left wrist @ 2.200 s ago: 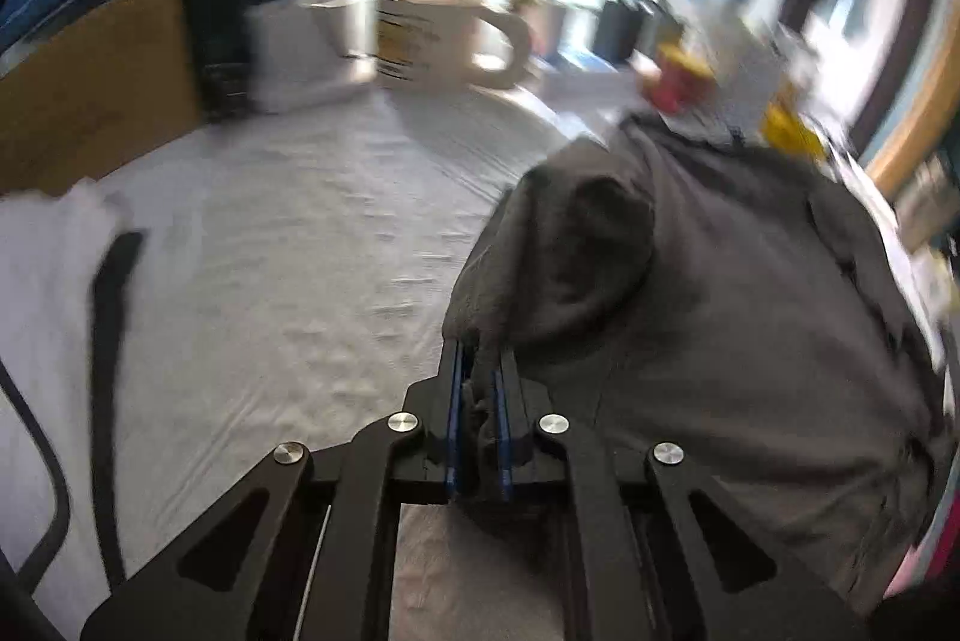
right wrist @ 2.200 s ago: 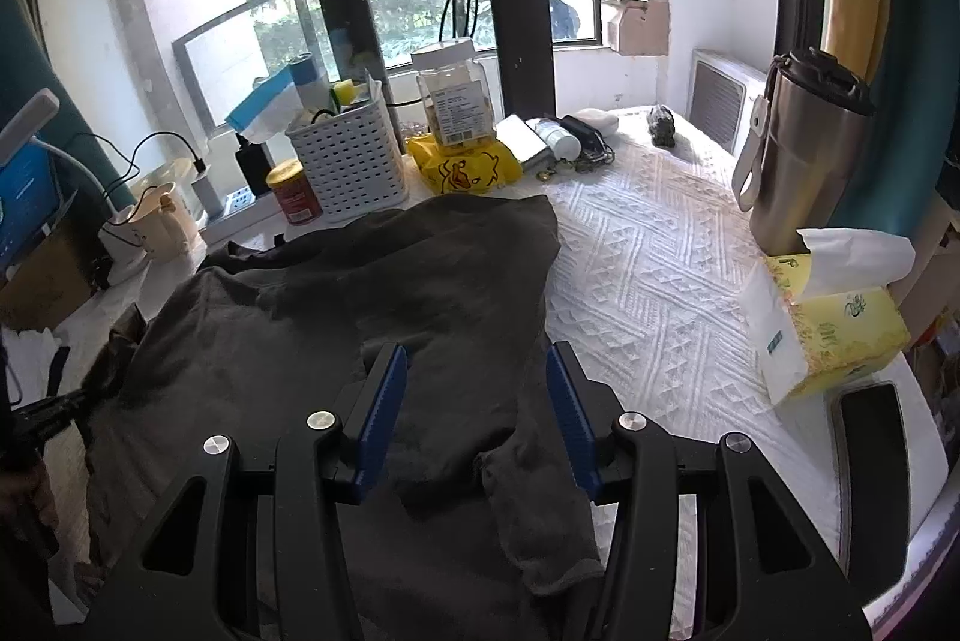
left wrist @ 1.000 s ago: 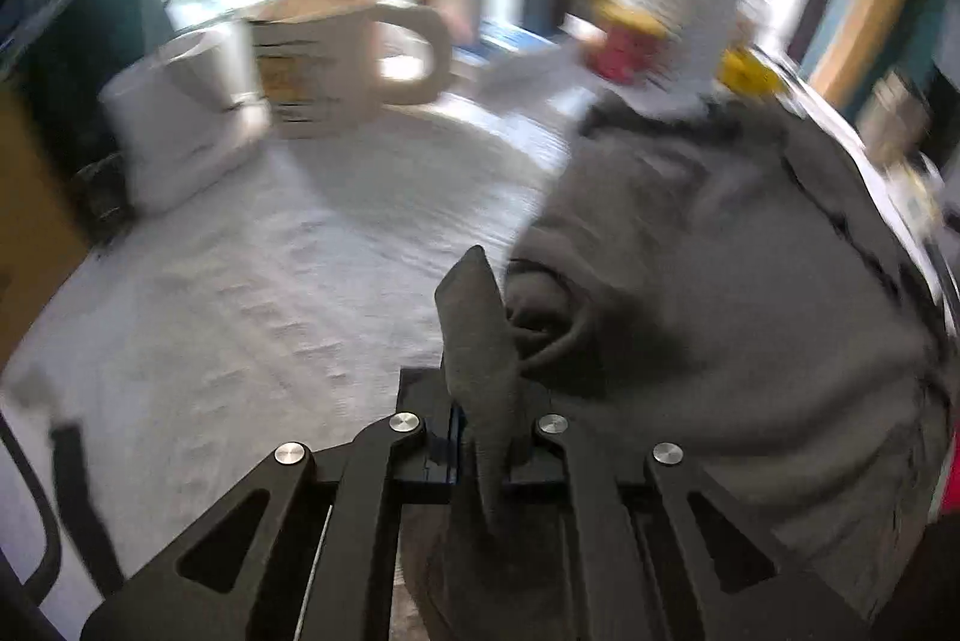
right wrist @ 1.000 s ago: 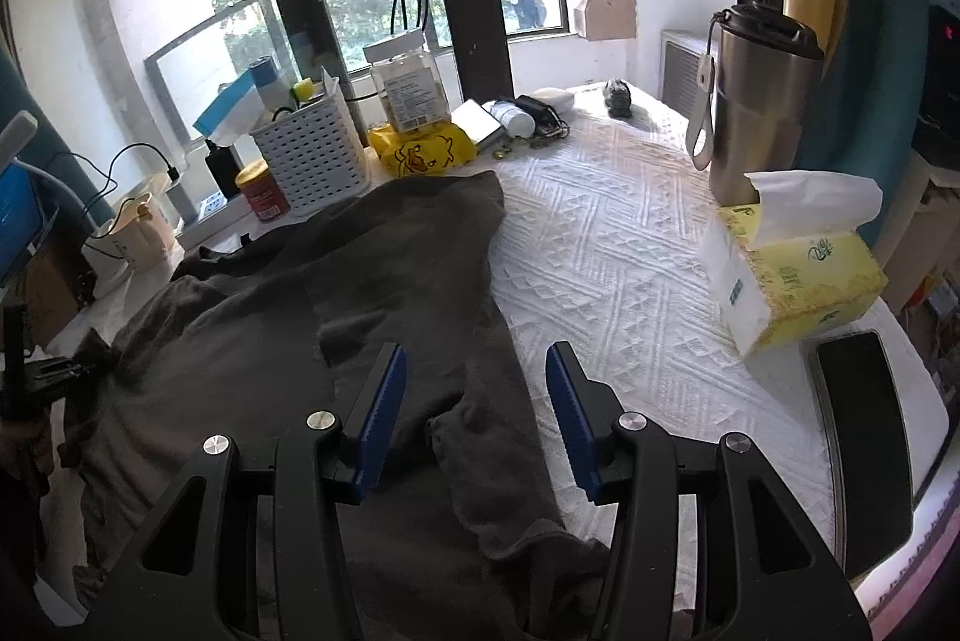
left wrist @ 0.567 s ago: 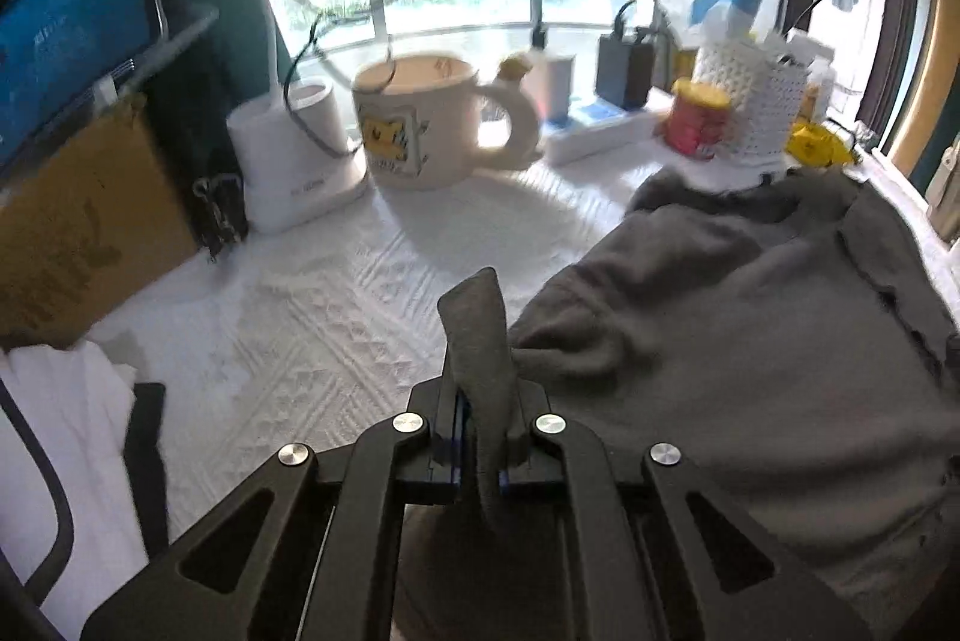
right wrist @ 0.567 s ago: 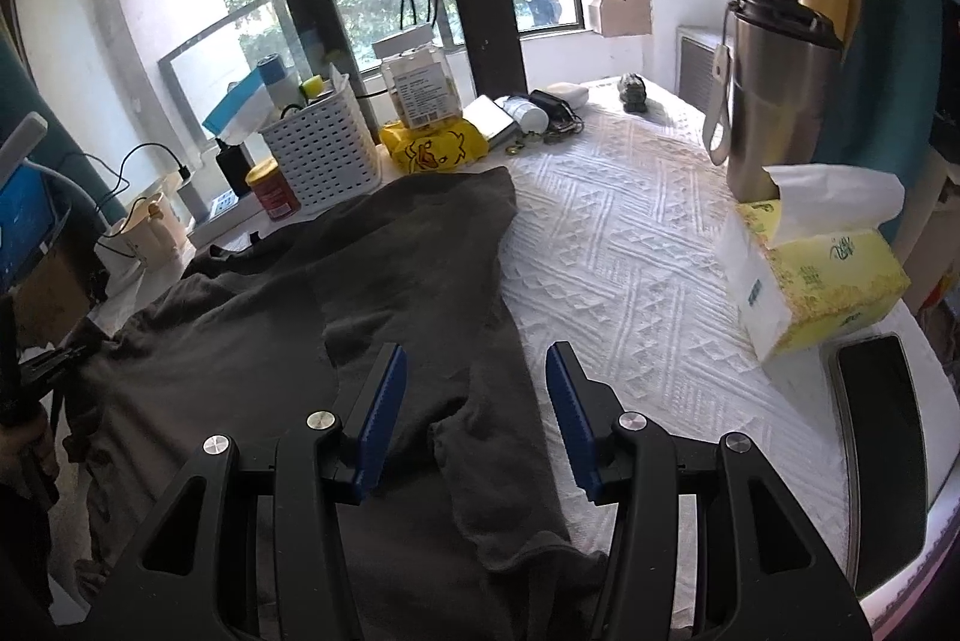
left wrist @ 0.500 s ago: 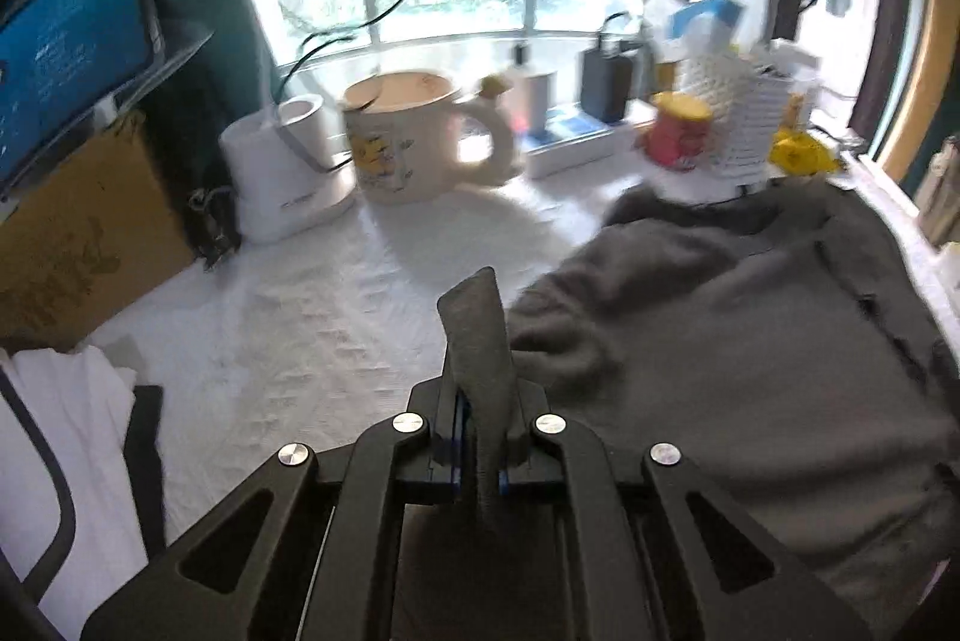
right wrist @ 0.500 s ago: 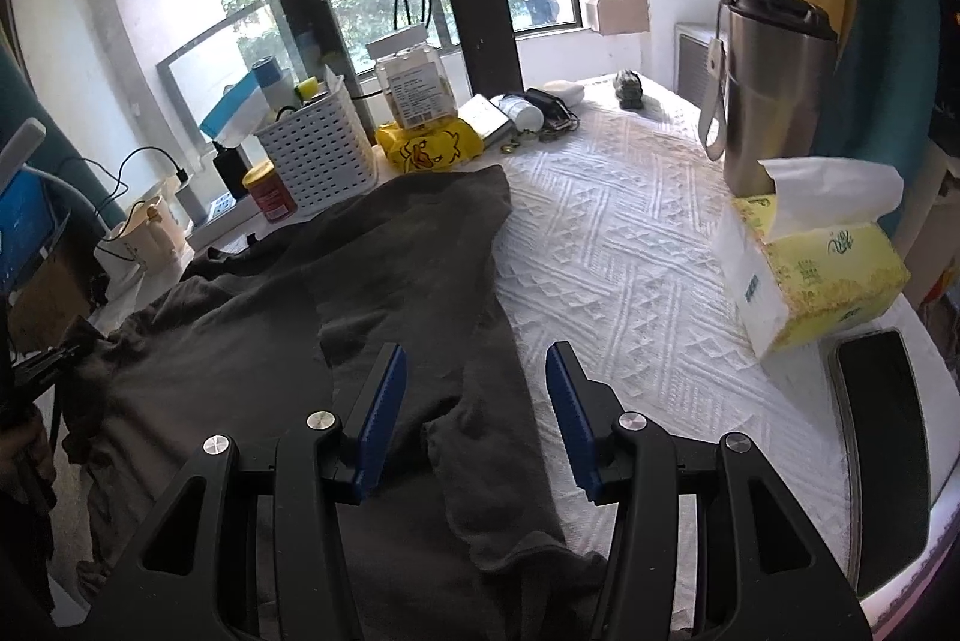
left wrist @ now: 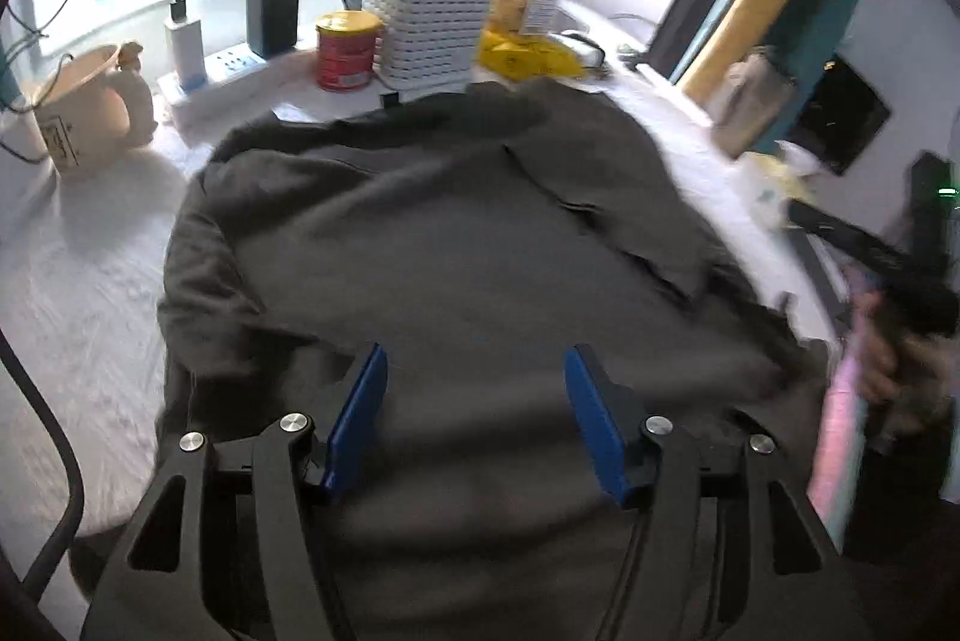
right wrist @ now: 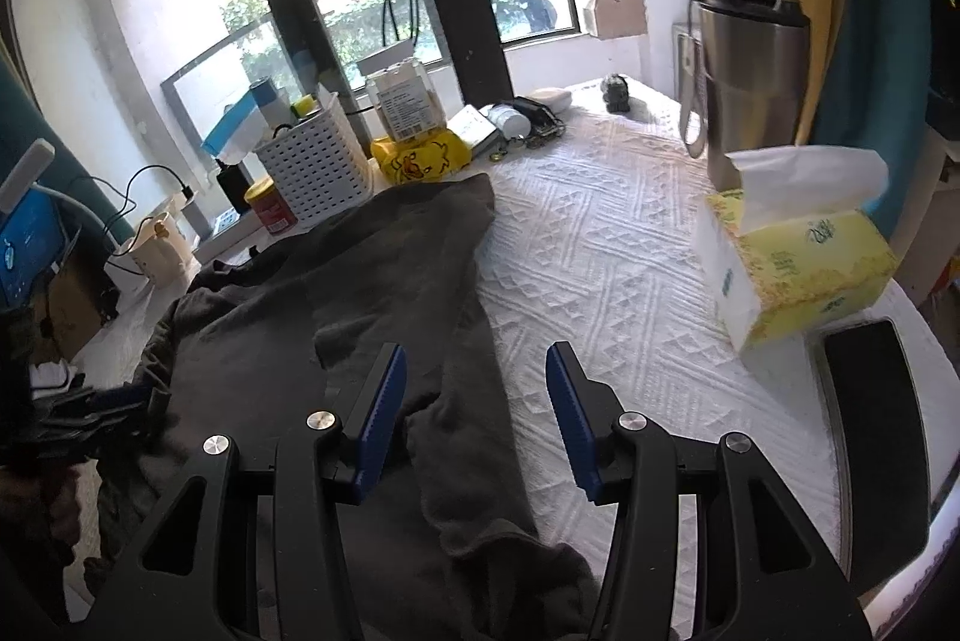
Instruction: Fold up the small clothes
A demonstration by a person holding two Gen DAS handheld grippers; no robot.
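Dark grey garment (left wrist: 456, 245), by far the biggest thing here, sprawls over the white quilted surface (right wrist: 606, 269), filling the middle and lower part of the left wrist view and the lower left of the right wrist view, its far edge near the white basket (left wrist: 429, 23). It looks like soft, limp knit: light, not slippery, likely to sag and crease wherever it is lifted, so a hem corner or sleeve end seems the best hold. A folded-over flap (left wrist: 606, 215) lies right of centre. The yellow tissue box (right wrist: 792, 269) sits at the right, well apart. The left gripper (left wrist: 474, 401) has its jaws opening, hovering above the cloth with nothing pinched. The right gripper (right wrist: 474, 410) has jaws apart and empty over the garment's edge.
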